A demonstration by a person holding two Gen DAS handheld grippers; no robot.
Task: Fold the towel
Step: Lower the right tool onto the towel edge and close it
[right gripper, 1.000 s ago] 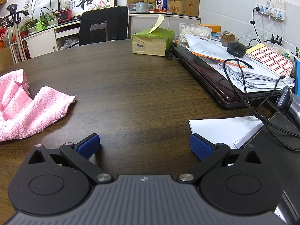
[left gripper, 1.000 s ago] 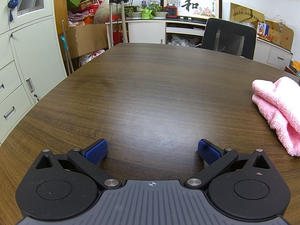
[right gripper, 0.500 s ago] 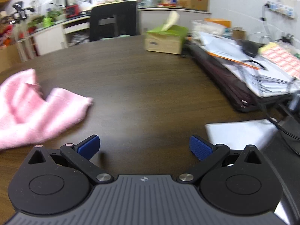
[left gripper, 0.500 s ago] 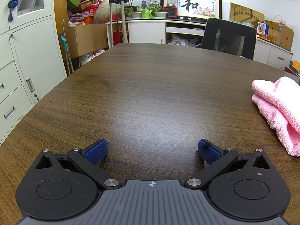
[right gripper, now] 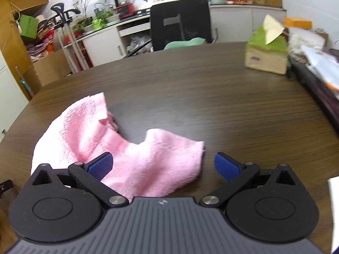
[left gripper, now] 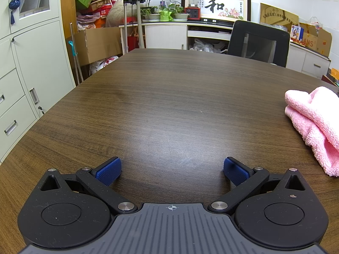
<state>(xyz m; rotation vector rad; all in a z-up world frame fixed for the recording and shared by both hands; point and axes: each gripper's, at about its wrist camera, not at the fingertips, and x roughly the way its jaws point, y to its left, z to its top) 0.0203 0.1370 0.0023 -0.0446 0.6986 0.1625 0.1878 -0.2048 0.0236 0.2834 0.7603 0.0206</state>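
A crumpled pink towel (right gripper: 127, 148) lies on the dark wooden table (right gripper: 233, 97). In the right wrist view its near right corner sits between the blue pads of my right gripper (right gripper: 163, 165), which is open just above it. In the left wrist view the same towel (left gripper: 313, 122) shows at the far right edge, well off to the side of my left gripper (left gripper: 172, 169), which is open over bare table (left gripper: 169, 97) with nothing between its fingers.
A green tissue box (right gripper: 267, 53) stands at the table's far right, with papers and a laptop (right gripper: 317, 74) beyond. A black office chair (left gripper: 258, 42) is behind the far edge. Grey cabinets (left gripper: 25, 67) line the left side.
My right gripper has swung left and forward, so the towel that was at the left edge now lies between its open fingers. The left gripper has not moved.
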